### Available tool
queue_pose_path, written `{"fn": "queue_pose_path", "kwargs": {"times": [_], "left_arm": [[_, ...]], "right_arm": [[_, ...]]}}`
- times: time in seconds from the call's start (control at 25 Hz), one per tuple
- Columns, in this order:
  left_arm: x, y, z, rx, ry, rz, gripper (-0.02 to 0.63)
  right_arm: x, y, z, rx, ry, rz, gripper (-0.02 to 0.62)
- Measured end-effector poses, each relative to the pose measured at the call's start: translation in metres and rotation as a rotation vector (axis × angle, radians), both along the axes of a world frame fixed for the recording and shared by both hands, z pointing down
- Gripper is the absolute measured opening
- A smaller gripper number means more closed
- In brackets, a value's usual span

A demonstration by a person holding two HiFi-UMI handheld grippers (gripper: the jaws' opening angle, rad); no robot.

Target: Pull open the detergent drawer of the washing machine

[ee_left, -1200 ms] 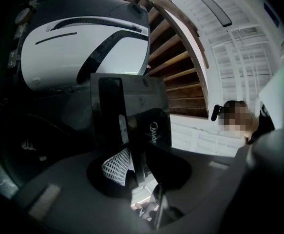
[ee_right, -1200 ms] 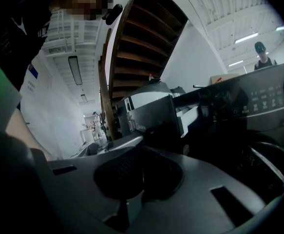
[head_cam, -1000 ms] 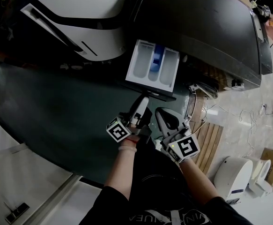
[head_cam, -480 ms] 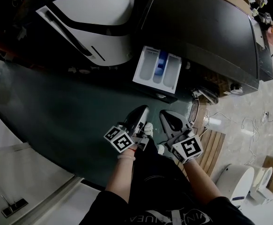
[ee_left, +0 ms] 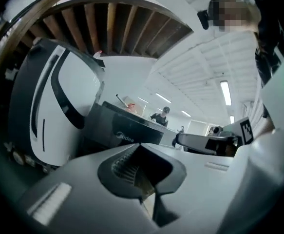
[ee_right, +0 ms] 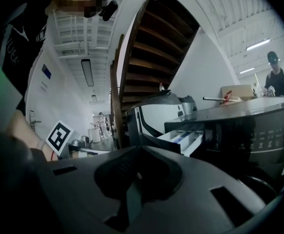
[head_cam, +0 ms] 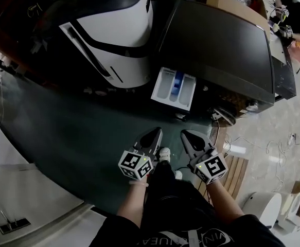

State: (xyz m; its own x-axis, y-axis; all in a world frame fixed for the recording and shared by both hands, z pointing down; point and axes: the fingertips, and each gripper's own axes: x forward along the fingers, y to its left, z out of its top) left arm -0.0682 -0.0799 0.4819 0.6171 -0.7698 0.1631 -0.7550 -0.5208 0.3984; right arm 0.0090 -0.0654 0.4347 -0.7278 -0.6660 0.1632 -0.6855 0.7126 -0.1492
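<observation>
The washing machine [head_cam: 216,50] is a dark front-loader with a flat black top. Its white detergent drawer [head_cam: 174,88] stands pulled out at the upper left corner, showing grey compartments and one blue one. My left gripper [head_cam: 152,137] and right gripper [head_cam: 188,136] hover side by side in front of the drawer, well apart from it, both pointing at the machine. Both are shut with nothing between the jaws. The right gripper view shows the right gripper [ee_right: 142,147] with the open drawer [ee_right: 183,139] beyond its tips. The left gripper view shows the left gripper [ee_left: 141,145] facing the machine [ee_left: 122,130].
A large white and black appliance [head_cam: 113,35] stands directly left of the machine. Dark green floor [head_cam: 72,133] lies below the grippers. A wooden slatted board [head_cam: 233,169] and a white device [head_cam: 265,210] sit at the lower right. A person [head_cam: 294,9] sits behind the machine.
Both grippers have drawn back from the drawer towards the person and risen. The left gripper has rolled about its own axis. The drawer stays pulled out.
</observation>
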Motion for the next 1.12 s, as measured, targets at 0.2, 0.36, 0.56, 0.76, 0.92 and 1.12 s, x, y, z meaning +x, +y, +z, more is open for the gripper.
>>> {"fn": "queue_pose_path", "kwargs": {"times": [0.2,0.36,0.56,0.76,0.92,1.12], "left_arm": [[-0.022,0.006,-0.029,0.088,-0.165,-0.109,0.009],[-0.03,0.014,-0.054,0.132,-0.175,-0.141,0.009],[-0.039,0.023,-0.08,0.18,-0.177,-0.18,0.009],[-0.042,0.032,-0.099,0.202,-0.174,-0.201,0.009],[-0.044,0.039,-0.113,0.216,-0.169,-0.207,0.009],[-0.05,0.047,-0.13,0.24,-0.175,-0.232,0.009]], "right_arm": [[0.008,0.008,-0.022,0.02,-0.003,0.005,0.012],[0.013,0.013,-0.037,0.024,-0.02,0.019,0.012],[0.013,0.018,-0.058,0.075,-0.017,0.011,0.012],[0.019,0.022,-0.08,0.112,-0.047,0.023,0.012],[0.022,0.027,-0.093,0.134,-0.033,0.016,0.012],[0.025,0.033,-0.11,0.15,-0.048,0.022,0.012]]}}
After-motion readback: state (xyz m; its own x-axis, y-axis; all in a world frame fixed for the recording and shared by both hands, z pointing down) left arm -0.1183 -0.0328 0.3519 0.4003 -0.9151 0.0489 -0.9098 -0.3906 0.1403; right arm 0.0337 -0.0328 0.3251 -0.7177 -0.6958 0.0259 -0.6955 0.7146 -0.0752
